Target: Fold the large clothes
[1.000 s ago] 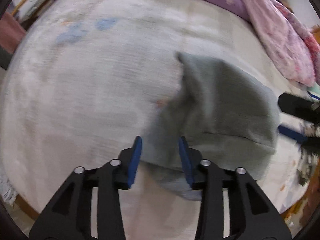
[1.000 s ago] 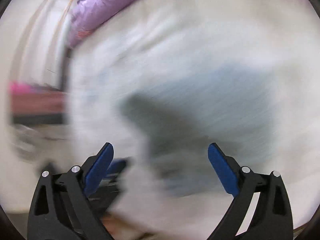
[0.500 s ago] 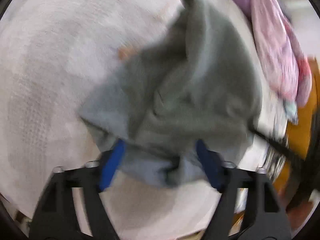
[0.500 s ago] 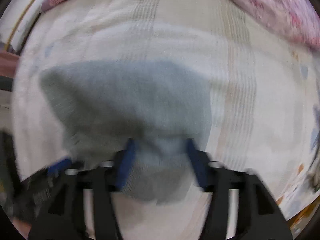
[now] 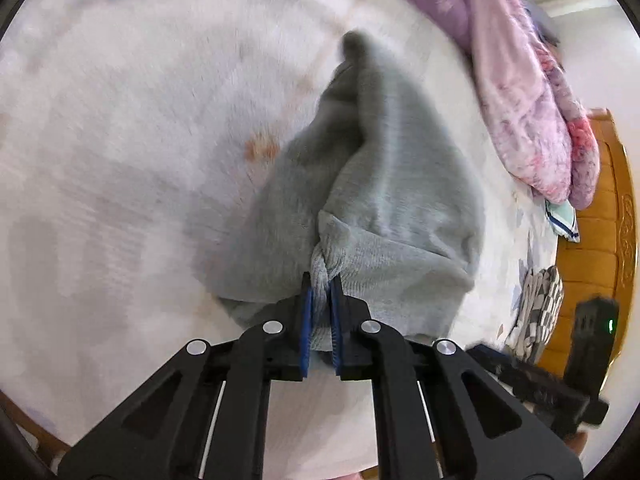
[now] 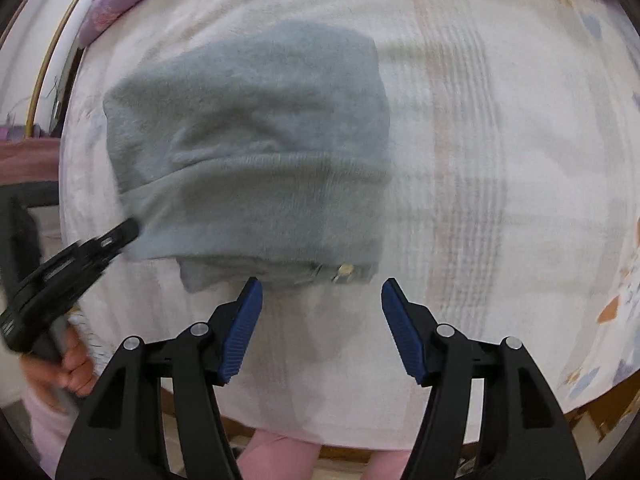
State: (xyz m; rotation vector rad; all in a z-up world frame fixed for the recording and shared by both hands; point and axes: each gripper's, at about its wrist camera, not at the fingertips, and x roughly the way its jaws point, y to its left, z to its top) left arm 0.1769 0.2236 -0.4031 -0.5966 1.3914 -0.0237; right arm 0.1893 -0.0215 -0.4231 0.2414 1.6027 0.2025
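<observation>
The left hand-held gripper (image 5: 320, 300) was pointed steeply down at the bed (image 5: 120, 200), and its jaws were closing, with a bunched fold of the grey garment's (image 5: 392, 208) ribbed hem pinched between the blue pads (image 5: 306, 320). In the right wrist view the same gripper (image 6: 130, 228) was seen at the garment's left edge, held by a hand (image 6: 68, 364) above a pink sleeve (image 6: 44, 420). The right hand-held gripper (image 6: 322, 308) was also aimed downwards; its jaws stood apart with nothing between them, just short of the garment's near edge. The grey garment (image 6: 256, 140) lay folded on the pale bedsheet (image 6: 480, 160), roughly at the middle of the bed. In the left wrist view its long axis was seen running away from the pinched hem to a narrow tip further up the bed. Only the left wrist view showed the pink and purple quilt (image 5: 528, 100) heaped along the far right side, the wooden headboard (image 5: 612, 240) and a patterned cloth (image 5: 540, 304) near it. Only the right wrist view showed the garment's layered near edge, with a small tag-like item (image 6: 344, 270) that could not be made out.
</observation>
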